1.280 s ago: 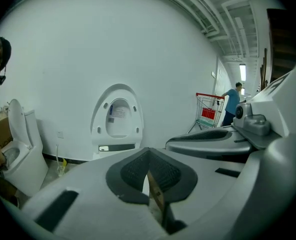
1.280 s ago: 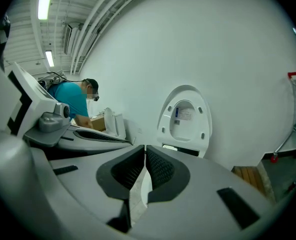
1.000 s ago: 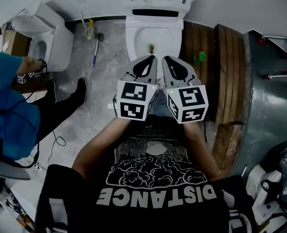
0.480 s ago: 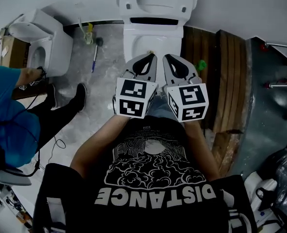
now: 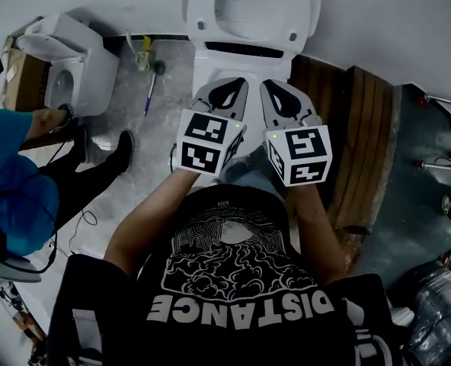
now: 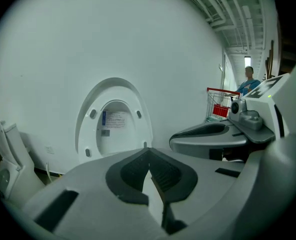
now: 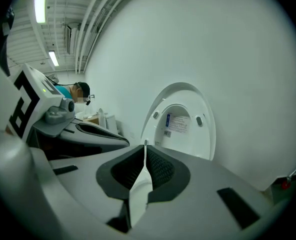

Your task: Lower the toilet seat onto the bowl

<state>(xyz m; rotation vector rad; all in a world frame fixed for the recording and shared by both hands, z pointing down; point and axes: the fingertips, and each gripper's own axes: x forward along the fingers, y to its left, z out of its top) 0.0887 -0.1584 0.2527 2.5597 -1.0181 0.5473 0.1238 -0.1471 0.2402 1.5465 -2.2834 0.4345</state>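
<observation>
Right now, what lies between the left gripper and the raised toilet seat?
Nothing: the left gripper view shows only bare air from the shut left gripper to the upright toilet seat.

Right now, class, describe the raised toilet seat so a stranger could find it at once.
Start at the white wall and find the toilet beside the wooden planks. Its seat stands upright by the wall, a ring framing a labelled lid, unlike the boxy toilet farther left.

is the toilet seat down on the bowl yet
No, in the left gripper view the toilet seat stands upright in front of the wall.
</observation>
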